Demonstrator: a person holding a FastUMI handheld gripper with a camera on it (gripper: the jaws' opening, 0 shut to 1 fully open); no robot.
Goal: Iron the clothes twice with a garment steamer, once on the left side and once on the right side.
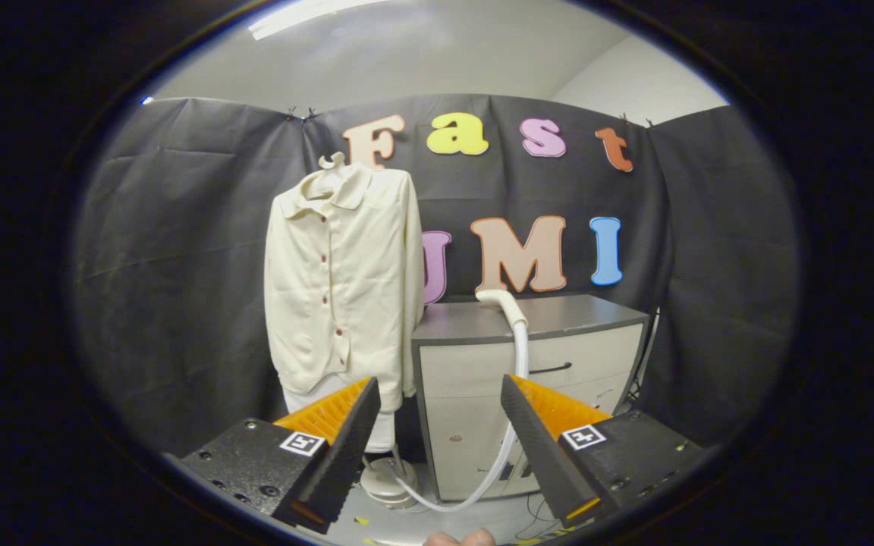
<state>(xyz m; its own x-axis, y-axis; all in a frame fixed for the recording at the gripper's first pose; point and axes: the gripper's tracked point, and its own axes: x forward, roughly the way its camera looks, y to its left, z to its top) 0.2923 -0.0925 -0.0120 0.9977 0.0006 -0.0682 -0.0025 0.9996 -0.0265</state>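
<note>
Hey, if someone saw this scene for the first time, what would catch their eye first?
Most likely the cream shirt on a hanger, hanging well beyond the open tool and beside a grey cabinet. Next, the white steamer hose curving off the cabinet's top, down its front and across the floor to the round base under the shirt. The tool holds nothing.

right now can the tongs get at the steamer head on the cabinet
Probably yes. The tongs are open, and nothing stands between them and the steamer head lying on the cabinet beyond them. They are not near it yet.
</note>
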